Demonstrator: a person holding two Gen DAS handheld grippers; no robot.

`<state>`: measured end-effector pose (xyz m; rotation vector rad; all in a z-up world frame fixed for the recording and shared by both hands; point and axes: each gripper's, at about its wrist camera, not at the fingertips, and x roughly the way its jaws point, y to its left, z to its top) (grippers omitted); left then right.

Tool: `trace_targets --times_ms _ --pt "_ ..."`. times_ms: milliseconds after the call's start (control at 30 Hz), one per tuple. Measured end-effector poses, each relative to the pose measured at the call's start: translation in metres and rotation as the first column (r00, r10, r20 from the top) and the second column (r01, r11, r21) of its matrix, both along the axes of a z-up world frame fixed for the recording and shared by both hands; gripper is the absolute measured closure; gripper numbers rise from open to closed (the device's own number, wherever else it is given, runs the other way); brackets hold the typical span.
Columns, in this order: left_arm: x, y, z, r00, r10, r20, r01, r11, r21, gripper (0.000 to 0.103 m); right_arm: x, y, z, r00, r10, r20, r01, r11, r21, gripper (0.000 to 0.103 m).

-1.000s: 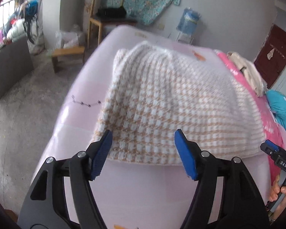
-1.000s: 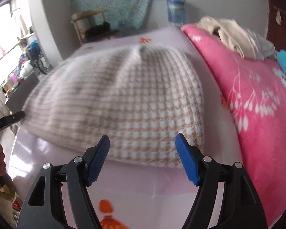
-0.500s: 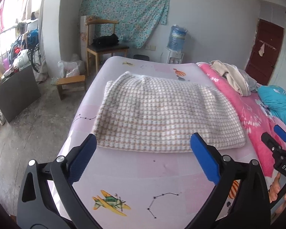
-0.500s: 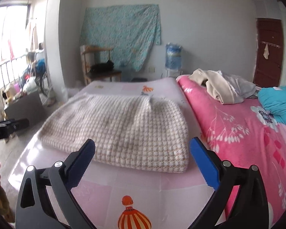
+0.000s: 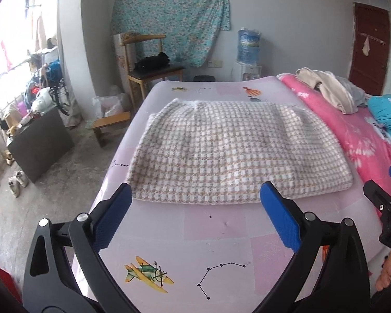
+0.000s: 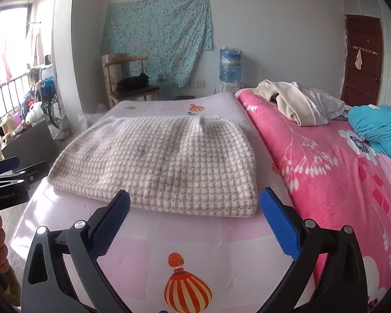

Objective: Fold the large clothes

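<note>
Garment: the checked knit sweater [image 5: 234, 154] lies flat on the bed [image 5: 216, 237] as a tidy rectangle, ahead of both sets of fingers and clear of them.
Left gripper: the left gripper [image 5: 195, 216] hangs over bare sheet just short of the sweater's near edge, its blue pads [image 5: 279, 219] spread wide with nothing between them.
Right gripper: the right gripper [image 6: 195, 219] is likewise spread wide and empty, with the sweater's near right corner just beyond its fingertips.
Done so far: no sleeves or loose flaps show; the near edge looks thick and layered, so I judge the sweater already folded at least once.
Left to do: possibly one more fold to make it smaller, or nothing more on this piece; the pictures do not settle which.
Other laundry: a beige and grey heap of clothes [image 6: 299, 104] sits on the pink blanket [image 6: 325, 172], well beyond and to the right of the fingers, and looks unfolded, so it is likely next.
Overall progress: this garment seems finished or nearly so, while the pile remains.
</note>
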<state>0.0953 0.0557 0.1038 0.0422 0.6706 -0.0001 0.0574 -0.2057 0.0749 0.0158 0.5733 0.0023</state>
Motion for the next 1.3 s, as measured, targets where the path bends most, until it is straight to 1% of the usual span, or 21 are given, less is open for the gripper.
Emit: trace_targets --times_ms 100,267,400,500,700,933,1300 --pt "0.004 -0.002 -0.006 0.999 0.006 -0.037 -0.006 1.0 0.024 0.008 0.004 0.005 -0.005 0.999 0.011 -0.039 -0.011 1.0 -0.001 0.006" --pt "0.011 -0.004 -0.02 0.994 0.044 -0.096 -0.04 0.998 0.043 0.008 0.012 0.011 -0.019 0.991 0.015 -0.129 -0.01 0.999 0.041 0.006" --pt "0.015 -0.006 -0.029 0.987 0.069 -0.142 -0.061 0.996 0.06 0.008 0.014 0.013 -0.026 0.986 0.002 -0.165 0.005 0.999 0.041 0.006" --pt "0.017 -0.009 -0.032 0.983 0.062 -0.174 -0.053 0.997 0.055 0.008 0.016 0.013 -0.027 0.985 -0.007 -0.175 0.015 0.999 0.042 0.006" --pt "0.019 -0.013 -0.034 0.98 0.054 -0.193 -0.049 0.998 0.03 0.008 0.021 0.012 -0.03 0.978 -0.018 -0.208 0.027 0.999 0.041 0.006" --pt "0.022 -0.011 -0.037 0.975 0.066 -0.21 -0.063 0.998 0.022 0.008 0.021 0.013 -0.029 0.978 -0.021 -0.207 0.028 0.999 0.033 0.006" --pt "0.022 -0.016 -0.039 0.972 0.052 -0.23 -0.048 0.999 0.021 0.008 0.022 0.013 -0.03 0.976 -0.022 -0.216 0.03 0.999 0.032 0.006"
